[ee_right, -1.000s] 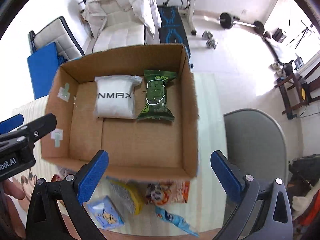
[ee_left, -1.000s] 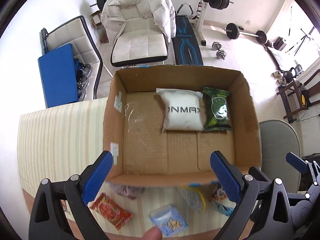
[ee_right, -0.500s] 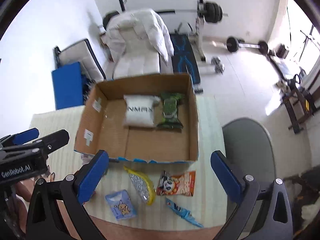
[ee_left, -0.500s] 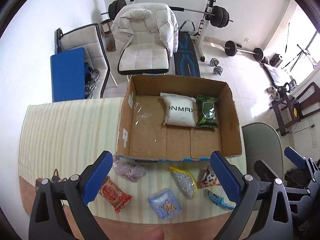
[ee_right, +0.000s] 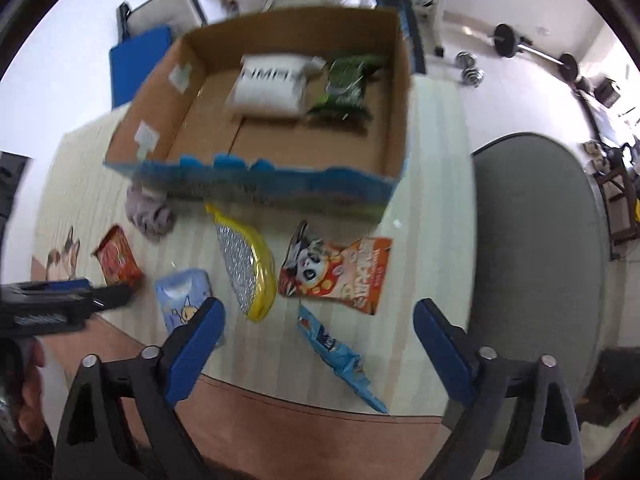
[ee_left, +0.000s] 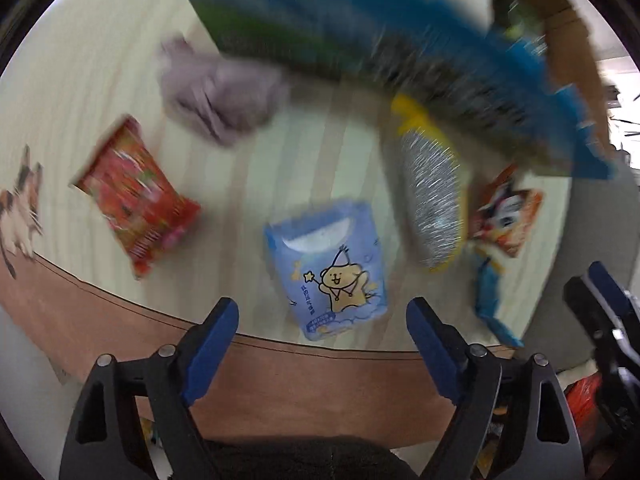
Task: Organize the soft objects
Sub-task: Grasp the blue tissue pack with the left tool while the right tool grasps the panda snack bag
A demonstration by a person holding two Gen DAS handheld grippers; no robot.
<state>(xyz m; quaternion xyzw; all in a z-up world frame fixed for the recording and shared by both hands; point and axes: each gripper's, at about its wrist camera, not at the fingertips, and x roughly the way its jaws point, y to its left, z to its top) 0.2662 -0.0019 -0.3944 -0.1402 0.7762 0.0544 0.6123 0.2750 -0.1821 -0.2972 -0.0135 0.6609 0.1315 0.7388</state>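
A cardboard box [ee_right: 400, 92] on the striped table holds a white pack [ee_right: 268, 84] and a green pack [ee_right: 344, 84]. In front of it lie a purple cloth [ee_left: 220, 96], a red packet [ee_left: 136, 192], a light-blue tissue pack [ee_left: 328, 268], a yellow-and-silver pouch [ee_left: 432, 196], an orange panda packet [ee_right: 336, 276] and a blue wrapper [ee_right: 340, 356]. My left gripper [ee_left: 322, 320] is open and empty, just short of the tissue pack. My right gripper [ee_right: 320, 324] is open and empty above the blue wrapper.
The table's brown front edge [ee_right: 300, 420] runs just under both grippers. A grey round chair [ee_right: 536, 240] stands to the right. A blue mat [ee_right: 136, 64], a white padded chair and gym weights stand behind the box.
Both grippers dropped down and tilted towards the table's front. The left view now sits close over the loose packets, with the box blurred at the top. Both stay open.
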